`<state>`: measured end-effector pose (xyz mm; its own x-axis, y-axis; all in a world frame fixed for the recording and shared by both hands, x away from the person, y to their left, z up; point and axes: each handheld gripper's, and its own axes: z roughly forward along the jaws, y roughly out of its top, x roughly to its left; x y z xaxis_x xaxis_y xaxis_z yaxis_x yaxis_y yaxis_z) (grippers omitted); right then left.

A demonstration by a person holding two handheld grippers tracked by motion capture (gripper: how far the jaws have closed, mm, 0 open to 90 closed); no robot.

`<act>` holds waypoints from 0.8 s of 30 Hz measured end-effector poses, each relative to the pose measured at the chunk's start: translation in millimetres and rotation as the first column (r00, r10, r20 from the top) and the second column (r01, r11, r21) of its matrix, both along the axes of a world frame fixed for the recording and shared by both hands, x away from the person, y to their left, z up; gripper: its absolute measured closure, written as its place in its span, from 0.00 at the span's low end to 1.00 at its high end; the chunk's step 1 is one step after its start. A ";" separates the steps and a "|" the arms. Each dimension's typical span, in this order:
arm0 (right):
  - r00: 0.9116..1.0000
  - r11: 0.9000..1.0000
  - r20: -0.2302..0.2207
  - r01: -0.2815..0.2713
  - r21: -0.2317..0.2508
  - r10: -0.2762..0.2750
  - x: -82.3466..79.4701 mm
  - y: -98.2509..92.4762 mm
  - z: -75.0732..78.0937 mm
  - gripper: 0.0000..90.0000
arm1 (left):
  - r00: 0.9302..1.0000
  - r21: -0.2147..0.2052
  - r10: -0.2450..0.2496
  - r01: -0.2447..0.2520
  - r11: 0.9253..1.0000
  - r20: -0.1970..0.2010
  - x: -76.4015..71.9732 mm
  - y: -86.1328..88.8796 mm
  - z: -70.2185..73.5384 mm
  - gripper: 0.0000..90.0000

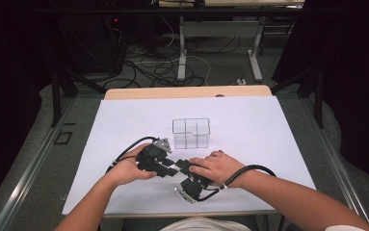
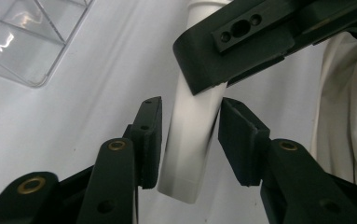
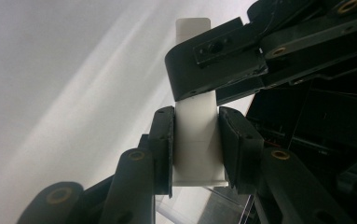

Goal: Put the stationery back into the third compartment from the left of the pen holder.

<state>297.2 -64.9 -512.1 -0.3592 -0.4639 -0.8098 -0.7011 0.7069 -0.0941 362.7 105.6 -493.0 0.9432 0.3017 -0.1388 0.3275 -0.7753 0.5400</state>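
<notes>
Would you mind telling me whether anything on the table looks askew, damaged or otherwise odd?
Nothing stands out. The clear divided box sits upright on the white sheet, and the two grippers meet over one white bar: the right gripper clamps it, while the left gripper straddles it with a gap at its sides.

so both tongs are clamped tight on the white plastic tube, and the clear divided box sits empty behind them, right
Not quite. The right tongs are clamped on the white plastic tube, but the left gripper view shows the left tongs open around it, with gaps. The clear divided plastic box does sit empty behind.
</notes>
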 end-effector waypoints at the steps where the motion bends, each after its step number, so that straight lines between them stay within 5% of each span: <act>1: 1.000 1.000 -0.001 0.001 0.001 -0.001 -0.1 0.0 0.0 0.74 | 1.000 -0.005 0.005 -0.005 1.000 -0.006 -0.6 -1.0 -0.5 0.69; 24: 1.000 1.000 0.008 -0.001 -0.010 0.001 -1.8 3.8 -0.2 0.74 | 0.998 0.002 -0.031 0.031 1.000 -0.053 4.6 0.4 -2.1 0.74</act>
<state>295.4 -61.1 -512.4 -0.3521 -0.4728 -0.8078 -0.7009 0.7051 -0.1071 367.2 106.0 -495.1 0.9435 0.2731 -0.1877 0.3313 -0.7869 0.5206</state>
